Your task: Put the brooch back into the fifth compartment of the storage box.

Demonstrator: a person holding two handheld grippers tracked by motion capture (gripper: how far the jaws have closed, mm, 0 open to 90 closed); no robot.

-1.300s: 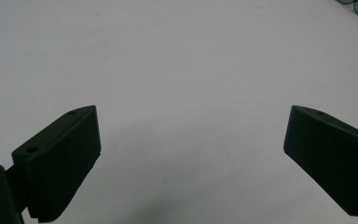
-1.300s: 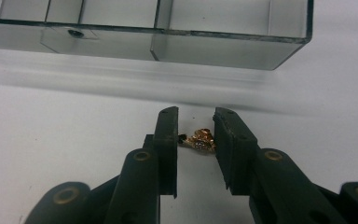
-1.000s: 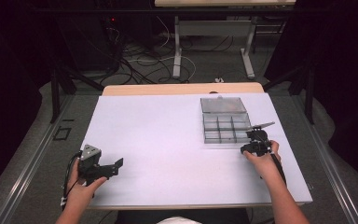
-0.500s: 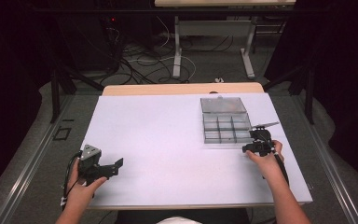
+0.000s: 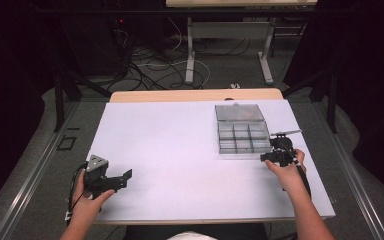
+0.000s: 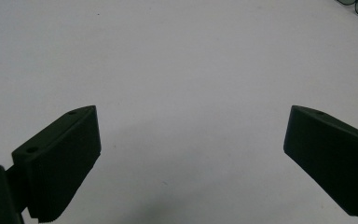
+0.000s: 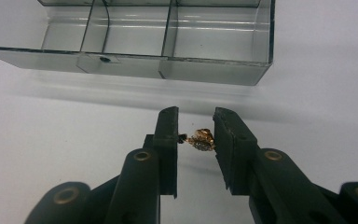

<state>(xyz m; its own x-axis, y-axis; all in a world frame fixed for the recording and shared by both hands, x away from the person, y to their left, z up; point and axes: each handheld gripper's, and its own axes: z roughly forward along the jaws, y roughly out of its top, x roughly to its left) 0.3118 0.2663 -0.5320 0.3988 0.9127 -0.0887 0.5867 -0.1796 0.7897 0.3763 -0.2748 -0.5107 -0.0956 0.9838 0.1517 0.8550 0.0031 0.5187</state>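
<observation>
A small gold trinket [image 7: 201,139] sits pinched between the jaws of my right gripper [image 7: 196,116], just above the white table. Right in front of it stands a clear plastic compartment box [image 7: 168,67] whose near compartments look empty. In the high view the right gripper [image 5: 276,150] is at the near right corner of the box [image 5: 242,135]. My left gripper [image 5: 119,178] rests near the table's front left edge. Its jaws [image 6: 193,112] stand wide open over bare white surface.
The box's clear lid [image 5: 238,112] lies open flat behind it. The white table [image 5: 180,140] has a wooden strip along its far edge. Cables and desk legs lie on the floor beyond the table.
My right gripper has shifted slightly to the right beside the box. The left gripper has stayed still.
</observation>
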